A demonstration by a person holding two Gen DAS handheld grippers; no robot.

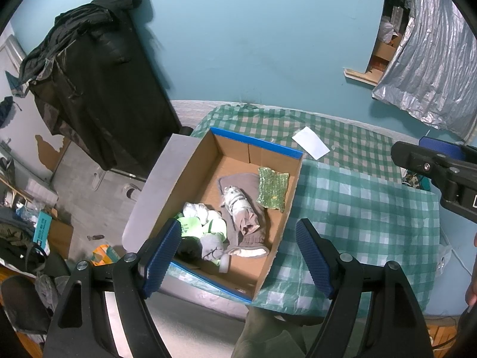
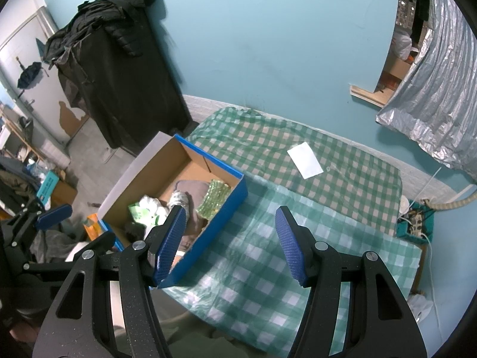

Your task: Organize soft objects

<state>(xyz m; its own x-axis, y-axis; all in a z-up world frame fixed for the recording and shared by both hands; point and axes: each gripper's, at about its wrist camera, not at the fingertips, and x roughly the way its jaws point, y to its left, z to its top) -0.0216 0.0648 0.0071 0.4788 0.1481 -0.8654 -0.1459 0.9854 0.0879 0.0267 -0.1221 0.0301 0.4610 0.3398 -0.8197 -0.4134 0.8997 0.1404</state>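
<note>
both cams overlook box (image 1: 235,146), angled down

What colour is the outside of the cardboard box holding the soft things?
Blue outside, plain brown inside; the box shows it best in the right wrist view.

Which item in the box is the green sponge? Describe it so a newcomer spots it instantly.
Start at the table with the green checked cloth, then the open cardboard box with blue edges on it. Inside, against the box's right wall, lies the green sponge: a flat, speckled, glittery rectangle beside the grey rolled garment. It is the only sparkly, flat piece there; its neighbours are bunched fabric.
</note>
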